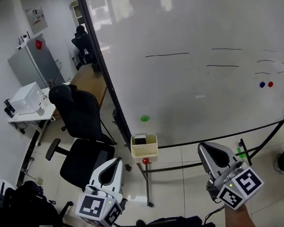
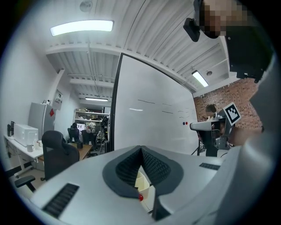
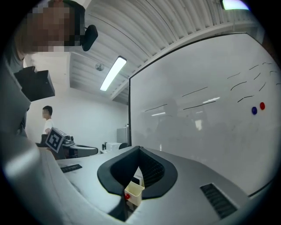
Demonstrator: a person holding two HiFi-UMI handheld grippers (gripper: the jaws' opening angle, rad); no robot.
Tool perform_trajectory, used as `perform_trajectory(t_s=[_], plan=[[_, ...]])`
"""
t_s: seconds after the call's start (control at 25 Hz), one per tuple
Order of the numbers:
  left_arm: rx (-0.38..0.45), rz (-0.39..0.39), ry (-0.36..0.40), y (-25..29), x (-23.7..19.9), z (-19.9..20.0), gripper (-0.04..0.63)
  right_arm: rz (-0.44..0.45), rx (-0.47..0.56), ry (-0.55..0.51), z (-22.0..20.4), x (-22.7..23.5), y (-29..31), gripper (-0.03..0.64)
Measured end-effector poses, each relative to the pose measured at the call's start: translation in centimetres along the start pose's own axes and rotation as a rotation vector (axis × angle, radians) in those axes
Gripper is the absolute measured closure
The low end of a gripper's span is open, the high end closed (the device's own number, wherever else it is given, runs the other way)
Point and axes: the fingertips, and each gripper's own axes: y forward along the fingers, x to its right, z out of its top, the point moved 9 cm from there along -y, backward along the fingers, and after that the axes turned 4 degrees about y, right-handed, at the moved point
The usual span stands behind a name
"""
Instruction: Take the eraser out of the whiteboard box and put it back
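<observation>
Head view puts the whiteboard box at the board's lower left corner, and the dark eraser sits inside it, not yet lifted.

Which tongs are closer to it?

I'd say the left gripper. Its tip is just left of the box and a little nearer us. The right gripper is well off to the box's right. Both point level at the whiteboard, so the box lies ahead and between them.

And the jaws?

Both pairs are together with nothing between the pads. Each gripper view shows only the box beyond the closed tips, so whichever one goes in must spread first.

How does the eraser lie?

Its long side seems to run across the box, along the board's bottom edge, though that's hard to be sure of. I'd come in from above the box and straddle the short way.

Is there room?

It's open above the box up to a green magnet. The board face is right behind the box, with a red knob and the stand pole beneath it. The office chair stands left of the box, clear of it.
</observation>
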Motion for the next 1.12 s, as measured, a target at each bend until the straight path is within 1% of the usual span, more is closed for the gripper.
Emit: perform_trajectory(t_s=[0.16,0.24,0.4,0.76,0.96,1.12], plan=[[0.035,0.006,0.008,-1.0,-1.7,0.6,0.566,-0.019,-0.008,0.0,-0.2,-2.0,0.5,0.598],[0.045,-0.002,0.003,-1.1,-2.3,0.5,0.568,-0.035,-0.009,0.001,-0.4,-2.5,0.8,0.598],[0.049,-0.024,0.003,-1.1,-2.8,0.3,0.568,-0.055,-0.021,0.002,-0.4,-3.1,1.2,0.6],[0.057,-0.034,-0.014,-1.9,-4.2,0.3,0.568,-0.078,-0.029,-0.011,-0.5,-4.7,2.1,0.6],[0.062,-0.07,-0.019,-2.2,-4.7,0.1,0.568,-0.119,-0.038,-0.005,-0.8,-5.9,1.8,0.6],[0.055,-0.127,-0.042,-2.0,-5.1,-0.9,0.568,-0.175,-0.05,-0.014,-1.2,-6.9,1.1,0.599]])
